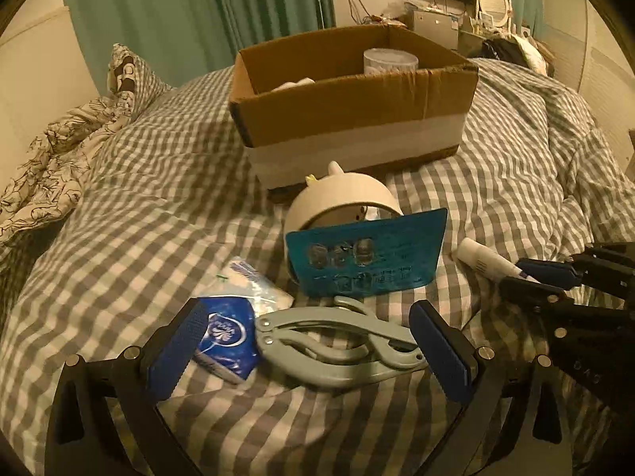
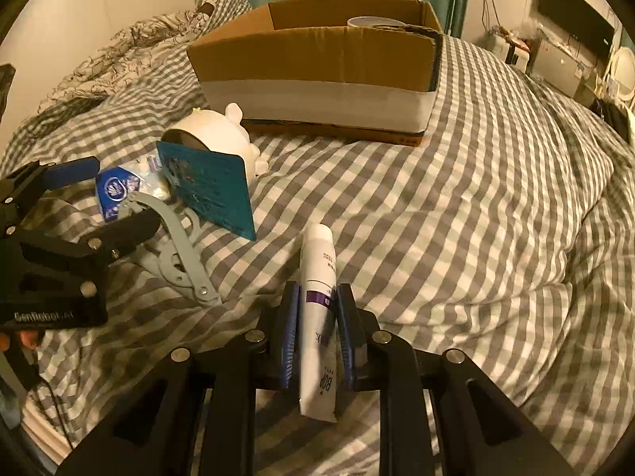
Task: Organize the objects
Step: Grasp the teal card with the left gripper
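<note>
Right wrist view showed the right gripper (image 2: 316, 331) clamped on a white tube (image 2: 317, 309) just above the checked bed (image 2: 476, 218), with bare quilt stretching right of it and ahead toward the cardboard box (image 2: 317, 67). Left, the left gripper (image 1: 313, 353) stood wide over grey pliers (image 1: 337, 345), crowded by a blue packet (image 1: 226, 337) and teal card (image 1: 365, 258).

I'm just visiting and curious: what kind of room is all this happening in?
Most likely a bedroom. Everything lies on a bed with a grey checked duvet, a floral pillow sits at its head, and green curtains hang behind. A cardboard box for tidying rests on the bed.
</note>
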